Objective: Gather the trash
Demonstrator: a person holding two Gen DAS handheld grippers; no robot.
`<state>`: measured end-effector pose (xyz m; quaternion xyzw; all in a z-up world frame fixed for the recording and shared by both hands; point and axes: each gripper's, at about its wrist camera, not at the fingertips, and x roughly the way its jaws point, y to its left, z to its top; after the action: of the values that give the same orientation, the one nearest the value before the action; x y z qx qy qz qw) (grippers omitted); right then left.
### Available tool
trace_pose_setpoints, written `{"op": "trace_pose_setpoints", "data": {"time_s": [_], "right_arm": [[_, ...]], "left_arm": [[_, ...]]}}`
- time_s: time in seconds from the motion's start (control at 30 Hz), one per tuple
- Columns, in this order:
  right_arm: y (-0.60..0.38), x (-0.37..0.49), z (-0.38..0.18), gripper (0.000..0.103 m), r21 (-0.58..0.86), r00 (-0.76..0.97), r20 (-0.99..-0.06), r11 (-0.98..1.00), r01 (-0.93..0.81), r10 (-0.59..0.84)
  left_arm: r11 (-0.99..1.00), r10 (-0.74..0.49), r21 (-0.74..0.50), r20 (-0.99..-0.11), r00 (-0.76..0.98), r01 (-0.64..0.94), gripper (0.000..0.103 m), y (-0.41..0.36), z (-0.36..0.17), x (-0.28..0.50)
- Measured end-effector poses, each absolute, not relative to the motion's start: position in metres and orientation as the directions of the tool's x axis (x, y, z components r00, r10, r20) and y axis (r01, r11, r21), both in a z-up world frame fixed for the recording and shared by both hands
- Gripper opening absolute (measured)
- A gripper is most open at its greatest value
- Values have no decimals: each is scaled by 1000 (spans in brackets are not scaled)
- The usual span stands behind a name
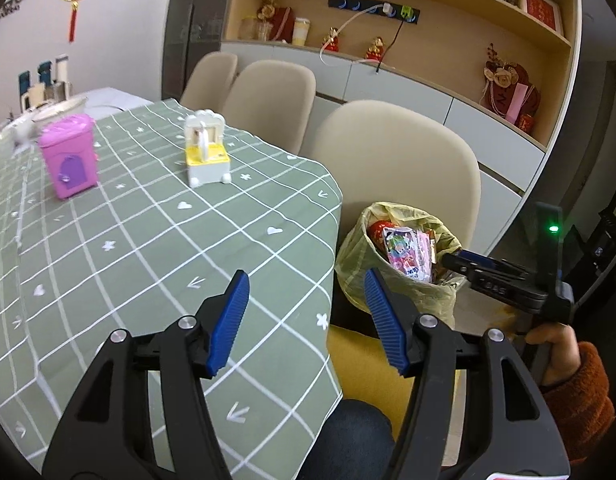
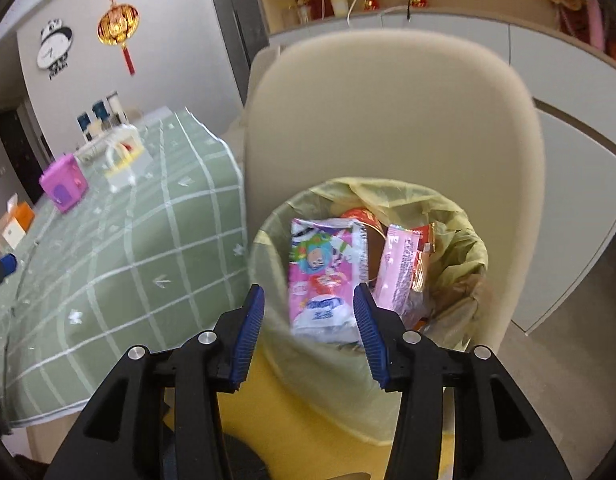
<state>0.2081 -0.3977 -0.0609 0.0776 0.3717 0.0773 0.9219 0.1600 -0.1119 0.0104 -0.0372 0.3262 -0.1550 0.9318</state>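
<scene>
Wrappers fill the bag [image 1: 395, 256] in the left wrist view, which sits low beside the worktop [image 1: 148, 240] corner and in front of a beige chair [image 1: 399, 160]. The left tool [image 1: 306, 316] hangs above the worktop edge with its blue pads wide apart and nothing between them. On the green checked cloth stand a pink box [image 1: 70, 156] and a yellow-and-white toy [image 1: 206, 152], well apart from the tool; no loose trash shows on the near part of the cloth. At the right edge the right tool [image 1: 503, 280] reaches toward the bag's rim, gripped by a hand [image 1: 555, 352] in an orange sleeve.

From the right wrist, the right tool [image 2: 308, 328] hovers just over the bag [image 2: 459, 240] mouth, pads spread and empty. Inside lie a pink cartoon packet [image 2: 323, 264], a paler pink wrapper [image 2: 403, 268] and something red [image 2: 359, 216] behind them — all loosely piled. The picture is slightly blurred, so I cannot tell whether the cartoon packet is resting or falling.

Judging by looks, the wrappers are light, thin and crinkly, likely slick — best pinched flat across an edge or sealed seam. The bag film is soft and flimsy; take it by the gathered rim.
</scene>
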Motion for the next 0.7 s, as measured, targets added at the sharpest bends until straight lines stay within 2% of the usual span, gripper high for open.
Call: {"op": "trace_pose_setpoints", "data": {"time_s": [0.2, 0.37, 0.43, 0.57, 0.7], "right_arm": [[-353, 148, -32, 44, 193, 781, -582, 971, -140, 228], [-307, 95, -18, 44, 150, 818, -515, 967, -208, 256], [-295, 76, -15, 44, 139, 831, -494, 967, -214, 255], [-277, 43, -11, 44, 101, 857, -461, 973, -207, 230], [-264, 20, -14, 44, 73, 879, -432, 979, -189, 202]], "left_arm": [[970, -243, -105, -510, 825, 220, 59, -103, 11, 118], [979, -204, -84, -450, 870, 186, 67, -93, 11, 83], [983, -184, -74, -434, 882, 169, 76, -90, 12, 73], [990, -144, -63, -400, 905, 129, 79, -82, 9, 48], [995, -96, -50, -405, 909, 83, 79, -79, 0, 31]]}}
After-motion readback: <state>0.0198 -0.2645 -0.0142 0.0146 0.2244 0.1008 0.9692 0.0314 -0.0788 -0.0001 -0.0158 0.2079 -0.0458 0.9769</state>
